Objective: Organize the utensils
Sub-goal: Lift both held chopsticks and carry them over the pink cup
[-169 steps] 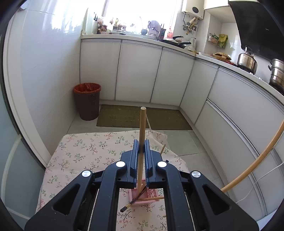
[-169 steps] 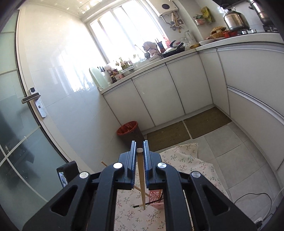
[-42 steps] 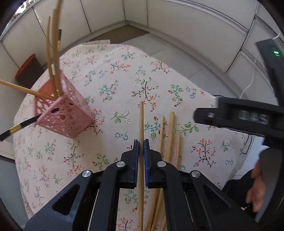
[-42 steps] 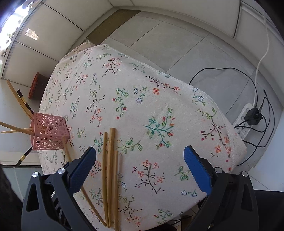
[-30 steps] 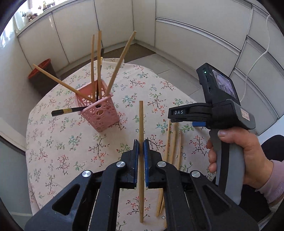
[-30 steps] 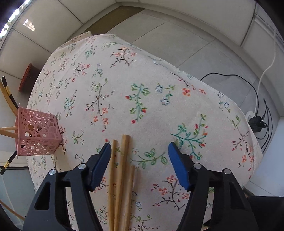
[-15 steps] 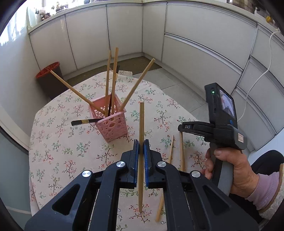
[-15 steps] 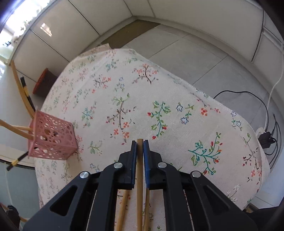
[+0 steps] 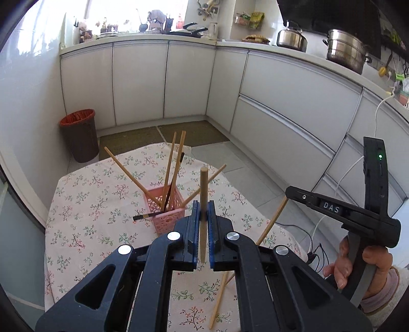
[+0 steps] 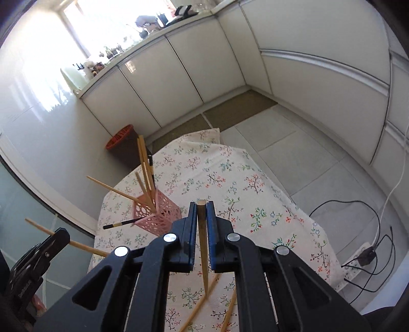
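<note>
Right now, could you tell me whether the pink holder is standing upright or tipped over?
Upright: the pink holder stands on its base on the tablecloth, chopsticks fanning from its open top.

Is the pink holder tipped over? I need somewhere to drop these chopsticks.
No, the pink holder stands upright on the tablecloth with several chopsticks leaning inside it.

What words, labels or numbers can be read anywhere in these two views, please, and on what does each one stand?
"DAS": white letters on the black body of the right gripper, seen in the left wrist view.
Raised lettering on the left gripper, at the right wrist view's lower left edge: too dark to read.
Packets and bottles on the kitchen counter: too small to read.
</note>
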Tool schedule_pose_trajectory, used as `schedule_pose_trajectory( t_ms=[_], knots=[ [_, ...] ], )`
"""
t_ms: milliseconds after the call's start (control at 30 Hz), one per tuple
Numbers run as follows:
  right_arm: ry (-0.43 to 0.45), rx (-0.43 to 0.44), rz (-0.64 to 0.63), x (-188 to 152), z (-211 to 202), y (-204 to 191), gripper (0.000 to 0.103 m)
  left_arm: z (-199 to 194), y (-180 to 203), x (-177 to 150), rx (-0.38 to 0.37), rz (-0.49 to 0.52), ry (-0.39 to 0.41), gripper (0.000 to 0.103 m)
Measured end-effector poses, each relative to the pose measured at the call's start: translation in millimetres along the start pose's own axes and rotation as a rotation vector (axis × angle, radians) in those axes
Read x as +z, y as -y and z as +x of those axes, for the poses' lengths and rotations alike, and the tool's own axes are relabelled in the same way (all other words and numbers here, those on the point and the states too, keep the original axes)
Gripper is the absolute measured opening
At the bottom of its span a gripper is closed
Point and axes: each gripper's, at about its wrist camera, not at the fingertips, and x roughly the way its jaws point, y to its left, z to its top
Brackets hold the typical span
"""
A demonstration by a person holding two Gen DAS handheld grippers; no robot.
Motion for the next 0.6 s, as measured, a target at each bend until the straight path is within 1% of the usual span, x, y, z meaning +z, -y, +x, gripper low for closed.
schedule_pose_trajectory(
  t_ms=[133, 367, 433, 500, 600],
  knots=[
    [0.063, 0.05, -0.032, 18.4, -33.2, -15.3, 0.008, -16.0, -2.6, 13.0, 0.012, -0.031, 0.068, 0.005],
    [0.113, 0.187, -0.035, 55.3, -79.8, -41.0, 0.008, -28.7, -10.0, 32.8, 0.042, -0.087, 0.132, 0.005],
    [0.146, 0.219, -0.03, 67.9, -91.2, -49.2, 0.008, -29.0, -14.5, 42.2, 0.067, -0.104, 0.15, 0.005],
    [0.192, 0.229, -0.034, 79.0, -98.0, -59.1, 0.008, -28.1, -19.0, 51.9, 0.103, -0.124, 0.174, 0.005],
    [0.24, 0.25, -0.036, 93.3, -98.6, -70.6, 0.008, -21.5, -27.8, 64.9, 0.135, -0.163, 0.202, 0.005]
  ],
)
